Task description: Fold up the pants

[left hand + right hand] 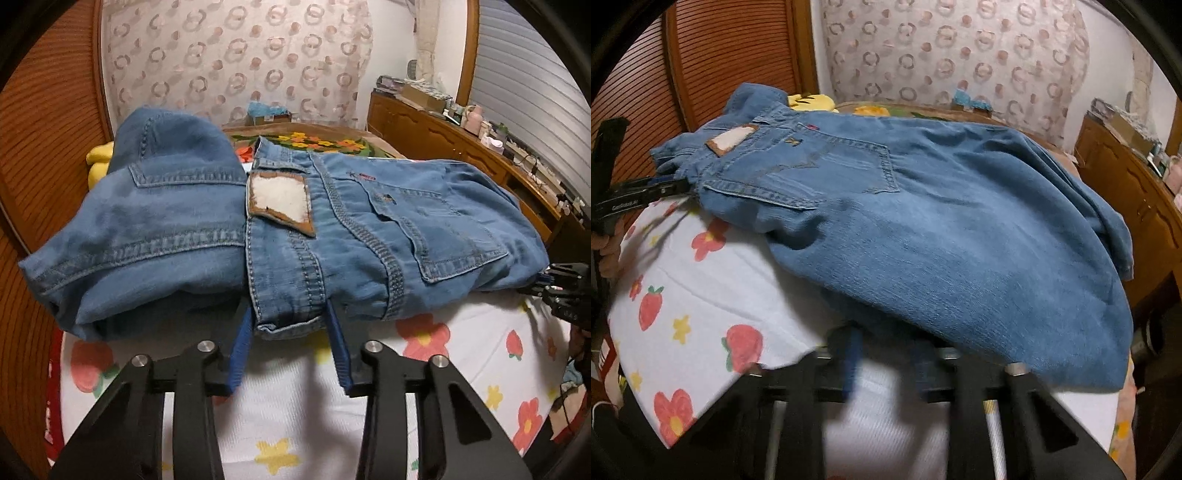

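Blue denim jeans [332, 236] lie folded on a white bed sheet [303, 417] printed with flowers and strawberries. A brown leather patch [279, 201] marks the waistband. My left gripper [291, 325] stands at the near waistband edge, its blue fingers [242, 339] either side of a belt loop, jaws apart. In the right wrist view the jeans [942, 229] spread across the bed, and my right gripper [886, 354] sits blurred at their near edge, blue fingertips [851, 358] partly under the cloth, jaws apart. The left gripper shows at the waistband in the right wrist view [665, 188].
A wooden headboard [48, 147] stands left. A wooden dresser [461, 147] with clutter runs along the right. A yellow plush toy [98, 162] and a flowered blanket [314, 142] lie behind the jeans. A patterned curtain [240, 55] hangs behind.
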{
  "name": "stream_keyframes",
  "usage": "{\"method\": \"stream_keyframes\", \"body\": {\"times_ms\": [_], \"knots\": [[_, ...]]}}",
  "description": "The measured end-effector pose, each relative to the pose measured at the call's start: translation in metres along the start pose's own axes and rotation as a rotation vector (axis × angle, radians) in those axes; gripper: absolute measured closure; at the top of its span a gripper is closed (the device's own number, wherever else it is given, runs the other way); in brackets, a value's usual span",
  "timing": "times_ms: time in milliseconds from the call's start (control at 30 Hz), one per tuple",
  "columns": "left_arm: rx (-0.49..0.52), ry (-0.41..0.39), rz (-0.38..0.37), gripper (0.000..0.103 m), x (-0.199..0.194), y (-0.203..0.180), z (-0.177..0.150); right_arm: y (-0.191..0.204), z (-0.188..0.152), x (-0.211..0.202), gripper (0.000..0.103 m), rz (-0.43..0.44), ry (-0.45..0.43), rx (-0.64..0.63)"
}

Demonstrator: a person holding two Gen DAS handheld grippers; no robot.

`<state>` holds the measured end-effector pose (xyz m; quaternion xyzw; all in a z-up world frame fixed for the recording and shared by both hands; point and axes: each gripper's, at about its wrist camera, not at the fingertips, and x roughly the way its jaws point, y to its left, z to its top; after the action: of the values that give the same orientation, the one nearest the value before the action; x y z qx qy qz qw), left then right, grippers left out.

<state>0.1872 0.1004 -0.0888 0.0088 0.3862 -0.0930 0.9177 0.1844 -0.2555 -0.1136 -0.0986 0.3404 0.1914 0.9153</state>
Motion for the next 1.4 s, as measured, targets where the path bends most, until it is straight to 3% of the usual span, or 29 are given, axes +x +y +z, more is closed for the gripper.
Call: {"method": "stream_keyframes", "body": {"times_ms": [100, 333, 367, 400, 467, 667, 833, 933, 1167, 1267, 1400], "knots": [[0.019, -0.004, -0.010, 0.081, -0.006, -0.004, 0.003, -0.002, 0.000, -0.012, 0.096, 0.009, -0.037, -0.007], [0.038, -0.105, 0.009, 0.087, -0.054, -0.016, 0.026, -0.005, 0.004, -0.046, 0.096, -0.002, -0.117, -0.010], [0.039, -0.125, 0.020, 0.095, -0.063, -0.017, 0.029, -0.005, 0.005, -0.053, 0.097, -0.008, -0.132, -0.012], [0.040, -0.148, 0.044, 0.095, -0.073, -0.018, 0.032, -0.006, 0.005, -0.060, 0.097, -0.012, -0.147, -0.012], [0.032, -0.166, 0.010, 0.095, -0.093, -0.016, 0.037, -0.007, 0.005, -0.075, 0.097, -0.008, -0.176, -0.003], [0.072, -0.174, 0.004, 0.095, -0.122, -0.030, 0.022, -0.003, -0.012, -0.105, 0.097, 0.004, -0.219, -0.003], [0.037, -0.210, 0.001, 0.095, -0.149, -0.024, 0.007, -0.004, -0.035, -0.125, 0.097, 0.050, -0.230, 0.017], [0.038, -0.177, 0.000, 0.095, -0.148, -0.023, -0.006, -0.006, -0.050, -0.133, 0.097, 0.074, -0.215, 0.011], [0.075, -0.068, -0.009, 0.093, -0.125, -0.037, -0.042, -0.016, -0.080, -0.104, 0.096, 0.100, -0.124, 0.051], [0.085, -0.060, 0.006, 0.093, -0.125, -0.040, -0.045, -0.020, -0.082, -0.100, 0.096, 0.105, -0.110, 0.060], [0.071, -0.091, 0.013, 0.068, -0.136, -0.038, -0.040, -0.021, -0.082, -0.101, 0.096, 0.114, -0.112, 0.079]]}}
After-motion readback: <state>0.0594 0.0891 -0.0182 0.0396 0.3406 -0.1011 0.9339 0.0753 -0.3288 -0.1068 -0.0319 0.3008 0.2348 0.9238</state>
